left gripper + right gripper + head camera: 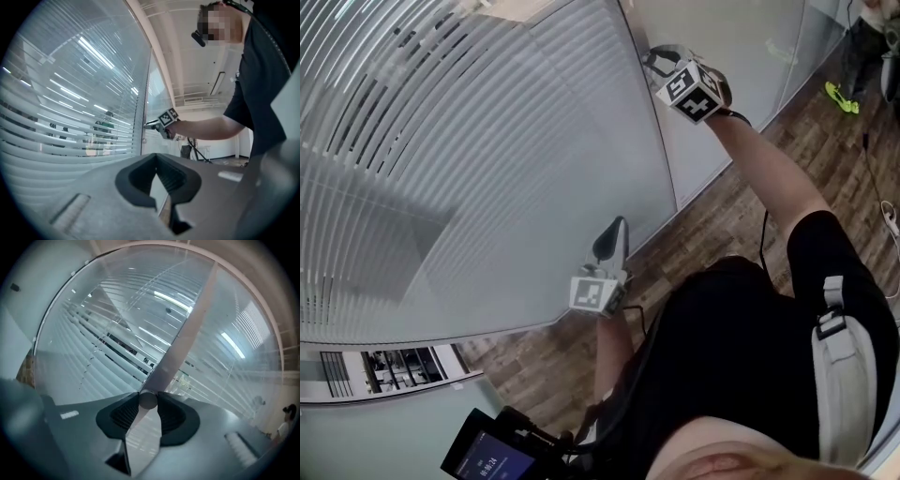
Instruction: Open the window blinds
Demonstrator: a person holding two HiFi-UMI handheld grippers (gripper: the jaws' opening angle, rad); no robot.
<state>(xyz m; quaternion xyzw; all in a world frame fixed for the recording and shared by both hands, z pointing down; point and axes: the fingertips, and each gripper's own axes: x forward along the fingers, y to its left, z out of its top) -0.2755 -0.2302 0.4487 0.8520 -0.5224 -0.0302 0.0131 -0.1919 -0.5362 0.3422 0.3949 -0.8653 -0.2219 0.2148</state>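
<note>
Right gripper view: right gripper (148, 403) fingers are clamped on the frame's round tilt knob (148, 399). The blinds (441, 187) behind the glass look partly opened, with the lower slats still shut. Left gripper (156, 159) fingers are together, empty.

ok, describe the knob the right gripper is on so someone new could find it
Start at the glass wall with slatted blinds. Follow the pale vertical frame post between two panes: the knob sits on it. It's a small round grey stub, unlike the flat slats either side, pinched in the right gripper.
</note>
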